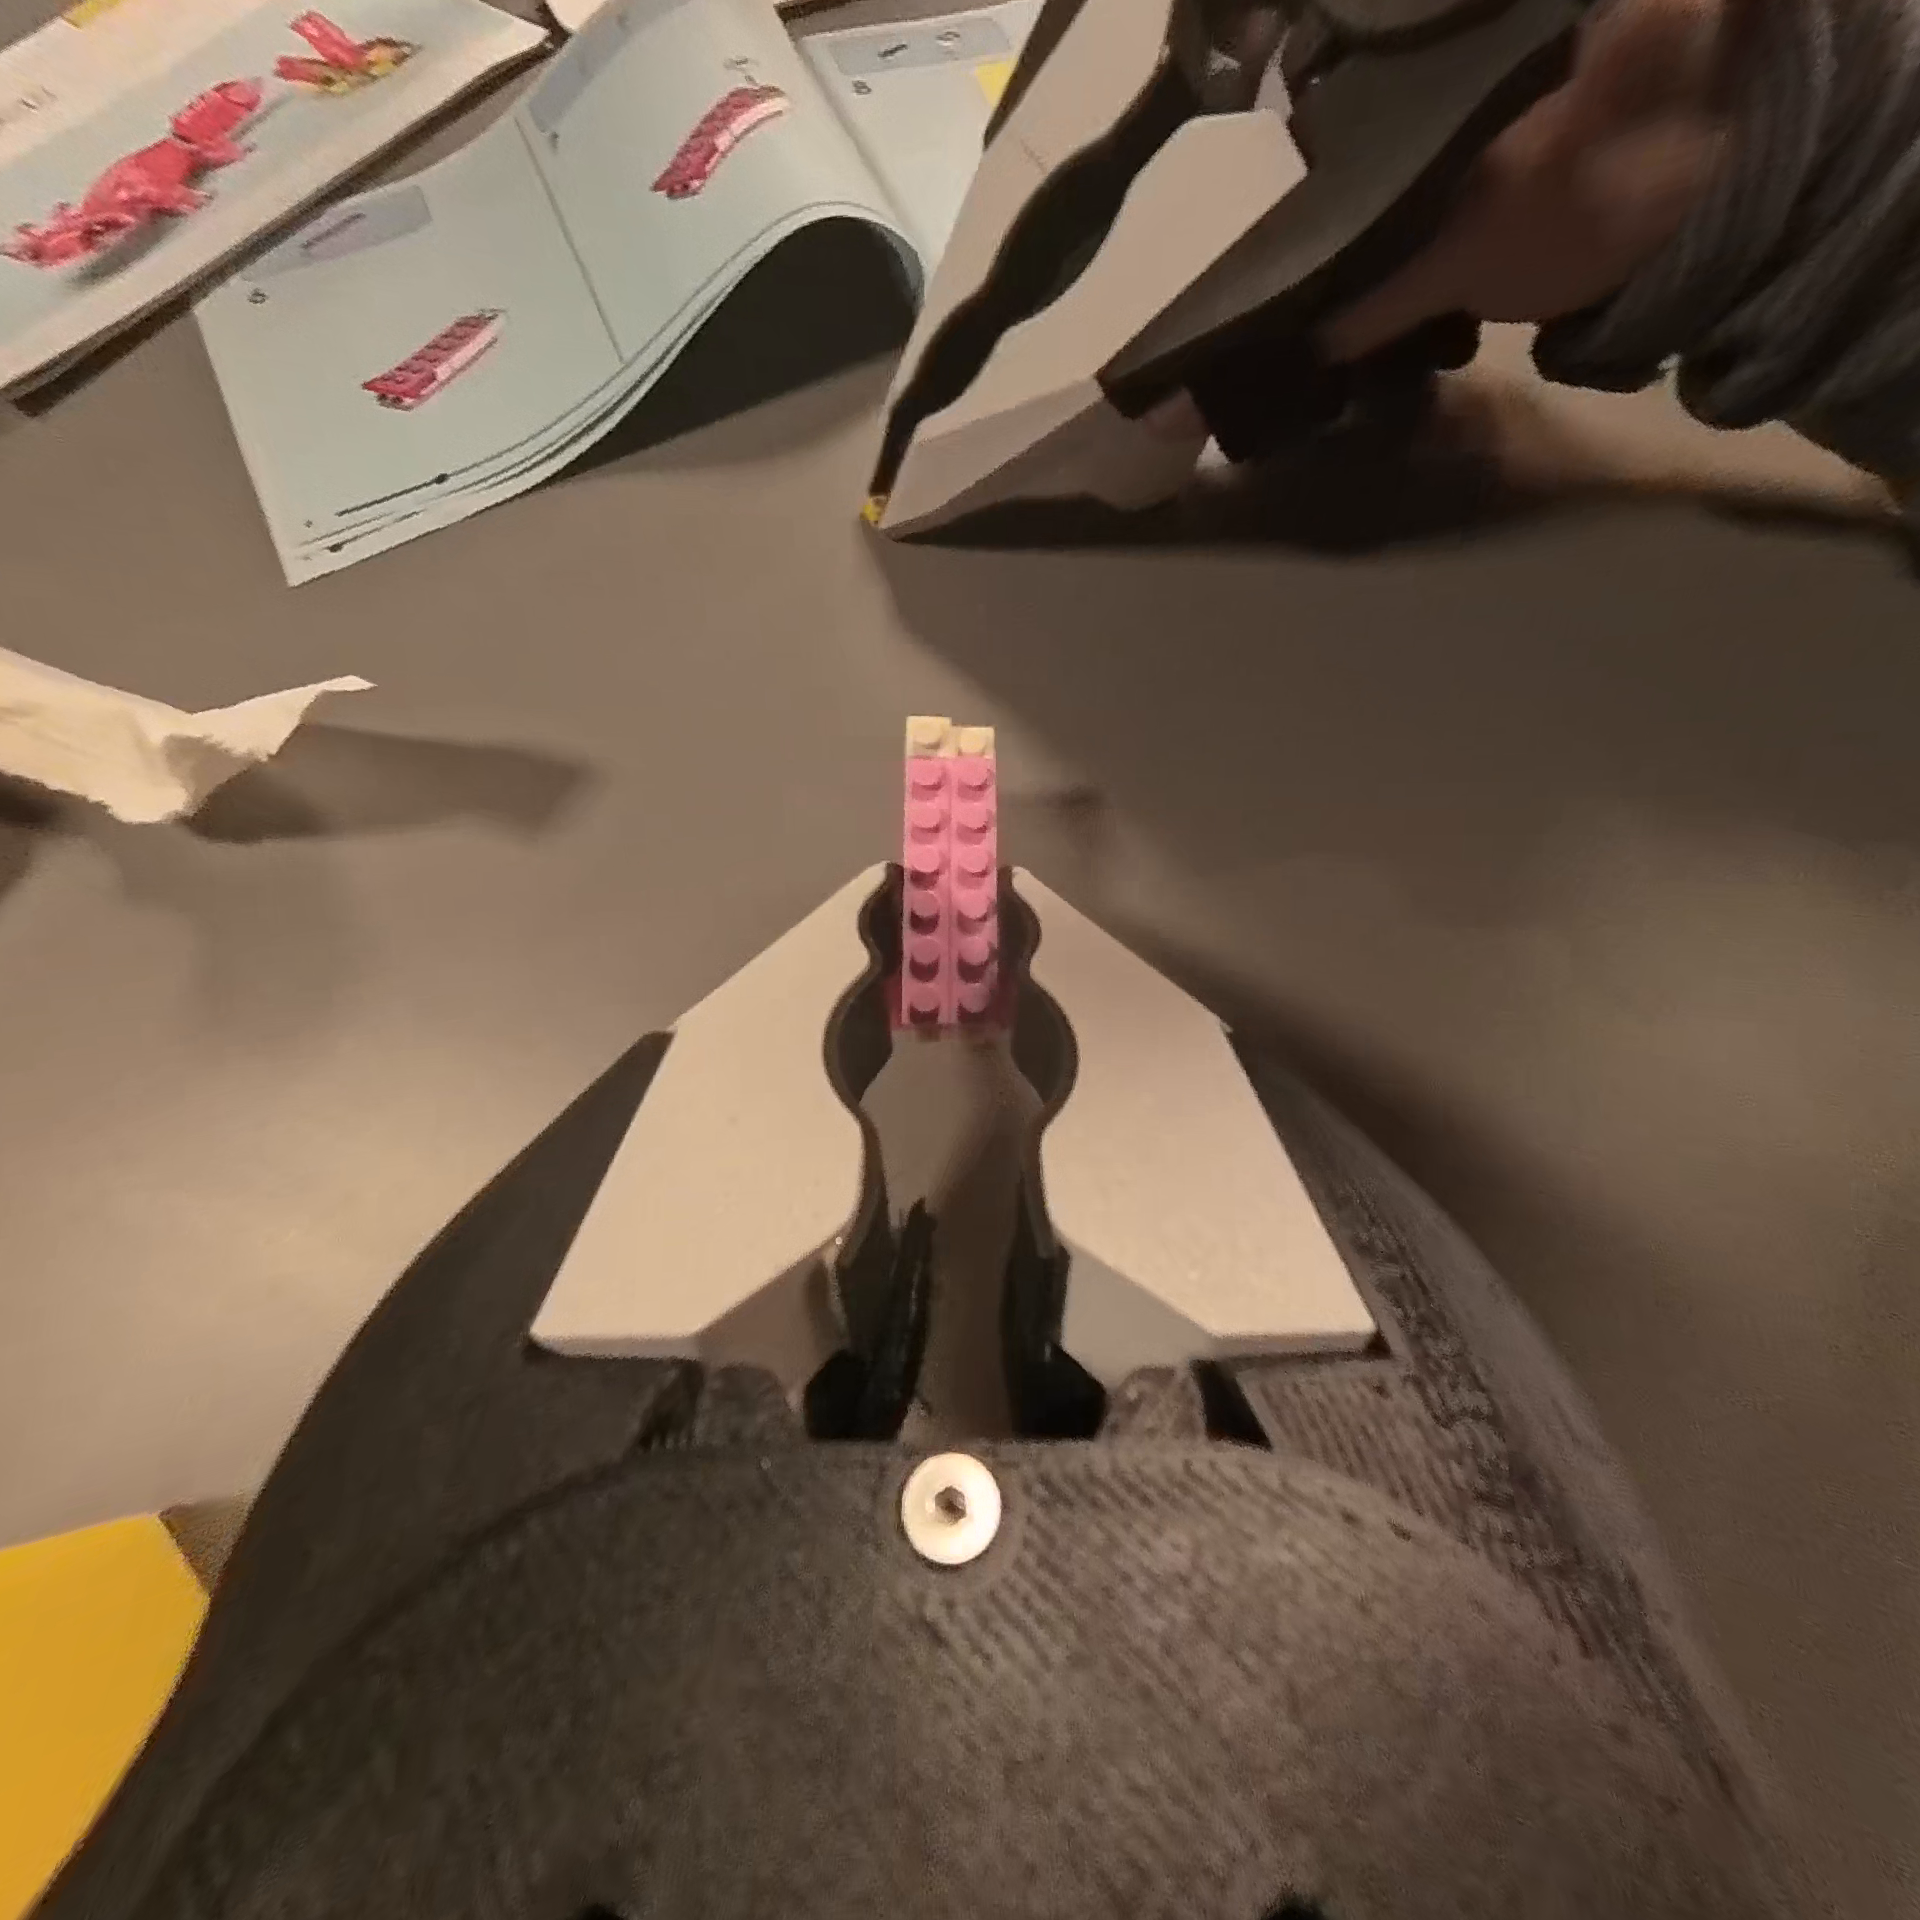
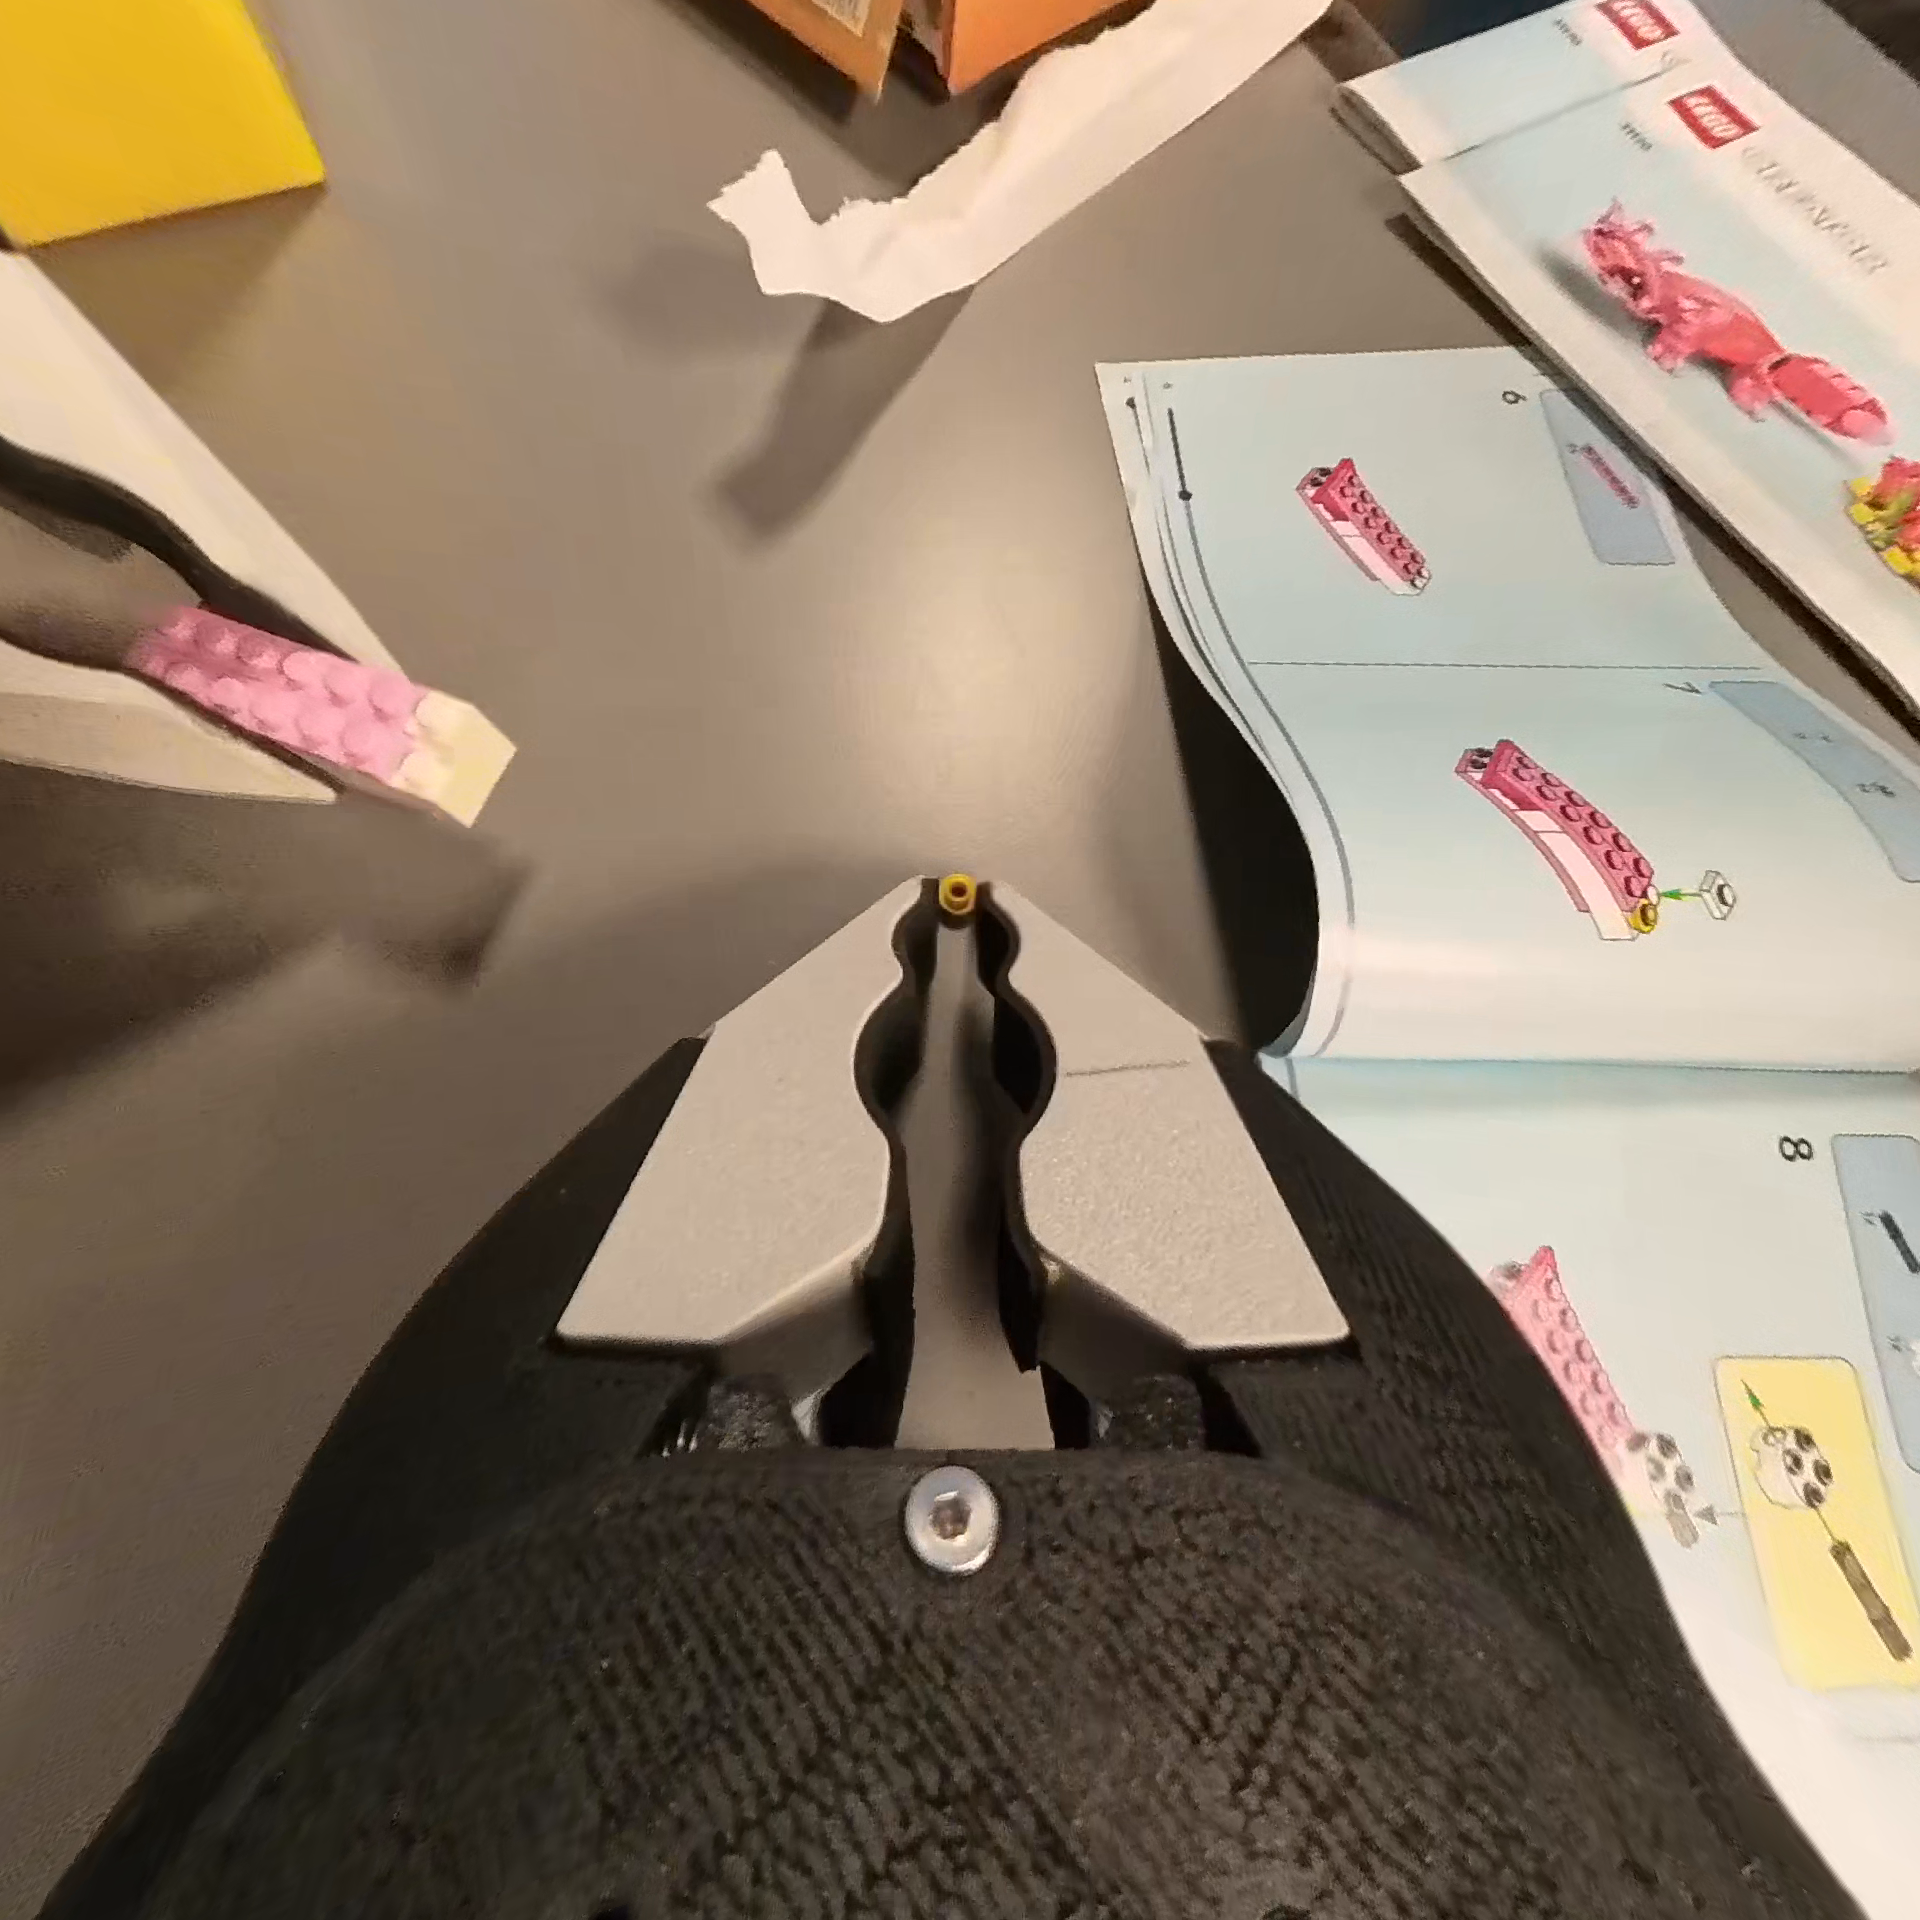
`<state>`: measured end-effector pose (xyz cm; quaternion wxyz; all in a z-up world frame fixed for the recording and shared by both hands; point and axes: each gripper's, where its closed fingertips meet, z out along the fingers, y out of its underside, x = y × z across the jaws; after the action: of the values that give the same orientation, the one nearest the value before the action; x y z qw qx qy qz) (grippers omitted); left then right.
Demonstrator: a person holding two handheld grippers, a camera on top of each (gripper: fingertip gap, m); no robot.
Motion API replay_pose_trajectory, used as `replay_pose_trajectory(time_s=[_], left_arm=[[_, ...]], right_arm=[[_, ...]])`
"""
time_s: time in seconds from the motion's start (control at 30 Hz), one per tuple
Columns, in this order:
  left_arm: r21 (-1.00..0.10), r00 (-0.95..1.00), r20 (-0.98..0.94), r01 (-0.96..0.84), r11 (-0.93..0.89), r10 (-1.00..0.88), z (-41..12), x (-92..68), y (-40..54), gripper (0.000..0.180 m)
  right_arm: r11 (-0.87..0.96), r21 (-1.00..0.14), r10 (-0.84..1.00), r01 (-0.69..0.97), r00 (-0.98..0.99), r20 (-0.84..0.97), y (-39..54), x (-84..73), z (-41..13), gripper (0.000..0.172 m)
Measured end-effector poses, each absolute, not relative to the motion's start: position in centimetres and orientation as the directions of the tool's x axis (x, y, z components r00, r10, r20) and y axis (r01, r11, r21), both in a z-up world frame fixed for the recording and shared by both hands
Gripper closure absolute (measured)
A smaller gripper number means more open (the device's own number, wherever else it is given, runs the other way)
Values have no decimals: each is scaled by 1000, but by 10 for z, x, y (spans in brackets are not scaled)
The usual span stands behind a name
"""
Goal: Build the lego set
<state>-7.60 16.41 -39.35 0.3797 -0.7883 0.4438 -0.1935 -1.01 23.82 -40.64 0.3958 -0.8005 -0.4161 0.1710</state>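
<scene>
My left gripper (image 1: 954, 883) is clamped on a pink studded brick assembly (image 1: 951, 883), jaws narrow, pads pressing its two long sides. The assembly sticks out forward past my fingertips toward 12 o'clock and ends in a cream-white tip (image 1: 948, 740). In the right wrist view the same assembly (image 2: 312, 696) shows at 9 o'clock, jutting from the left gripper's grey fingers (image 2: 156, 748), cream end pointing to the middle of the table.

My right gripper (image 2: 958, 899) is nearly closed on a tiny yellow round stud piece (image 2: 957, 896), pinched right at the fingertips. In the left wrist view the right gripper (image 1: 894, 514) sits at 1 o'clock, tips low at the grey table (image 1: 1351, 779), with a speck of yellow at the tip; a hand (image 1: 1621, 208) in a grey sleeve grips it.

Around: an open instruction booklet (image 2: 1455, 675) lies at 3 o'clock of my right gripper, pale blue pages with pictures of pink bricks, near page curled up. A second booklet (image 2: 1714, 239) lies at 2 o'clock, with a pink model on its cover. A torn strip of white paper (image 2: 966, 177) lies at 12 o'clock, a yellow box (image 2: 135, 104) at 10 o'clock, and an orange-brown box (image 2: 935, 42) at the top edge. In the left wrist view the torn paper (image 1: 135, 748) is at 9 o'clock.
</scene>
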Motion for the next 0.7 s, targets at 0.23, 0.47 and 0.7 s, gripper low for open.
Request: replay_pose_trajectory(time_s=[0.23, 0.47, 0.7], left_arm=[[-750, 397, -21, -613, -248, -918, -400, -67, 146, 164], [-713, 204, -7, -688, -138, -979, -409, -54, 113, 163], [-726, 188, 19, -673, -143, -982, -409, -52, 111, 163]], right_arm=[[-39, -908, 939, 417, 325, 109, 180, -31, -364, 167], [10, -888, 982, 460, 162, 95, 120, -28, -374, 167], [36, -858, 979, 512, 153, 133, 113, -36, -382, 167]])
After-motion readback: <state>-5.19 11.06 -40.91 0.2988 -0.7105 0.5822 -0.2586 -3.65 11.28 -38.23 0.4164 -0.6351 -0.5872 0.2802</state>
